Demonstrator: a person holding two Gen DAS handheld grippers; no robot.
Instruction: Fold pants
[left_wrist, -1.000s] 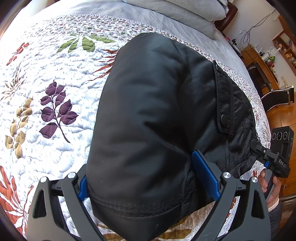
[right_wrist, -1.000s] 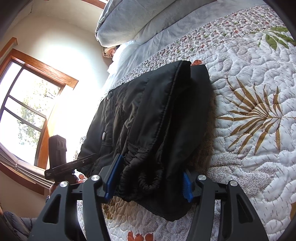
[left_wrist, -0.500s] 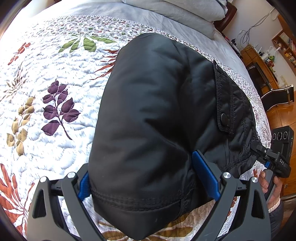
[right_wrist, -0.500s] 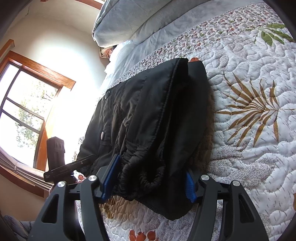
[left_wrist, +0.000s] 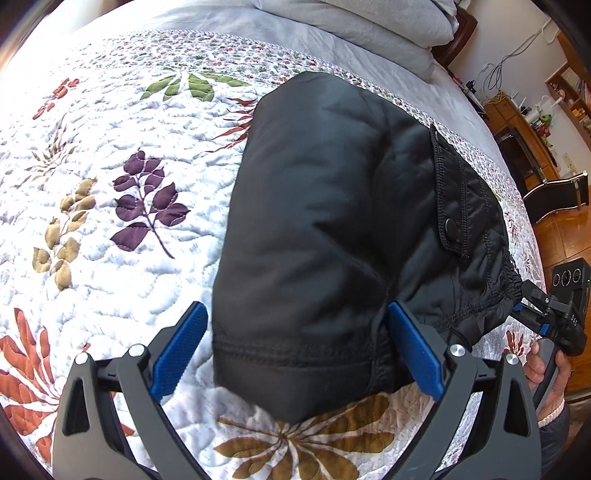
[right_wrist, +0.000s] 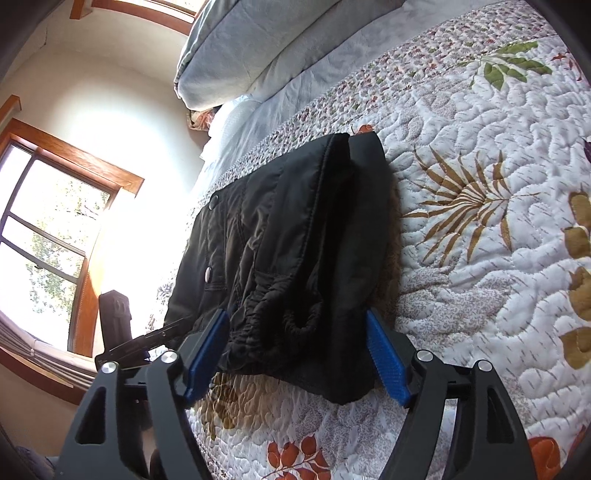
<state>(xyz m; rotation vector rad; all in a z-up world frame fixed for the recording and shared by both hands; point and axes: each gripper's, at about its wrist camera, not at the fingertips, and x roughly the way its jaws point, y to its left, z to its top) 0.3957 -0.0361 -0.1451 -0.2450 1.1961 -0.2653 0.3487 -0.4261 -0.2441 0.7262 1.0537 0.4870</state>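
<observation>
The black padded pants (left_wrist: 332, 236), folded into a thick bundle, lie on the white leaf-patterned quilt (left_wrist: 110, 258) of the bed. The left tongs (left_wrist: 295, 350) are spread apart around the pants' hem end. The right tongs (right_wrist: 299, 354) likewise gape around the elastic waistband end, blue pads (right_wrist: 388, 365) beside the cloth.

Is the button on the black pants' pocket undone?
No, the pocket flap on the black pants lies flat with its snap closed.
</observation>
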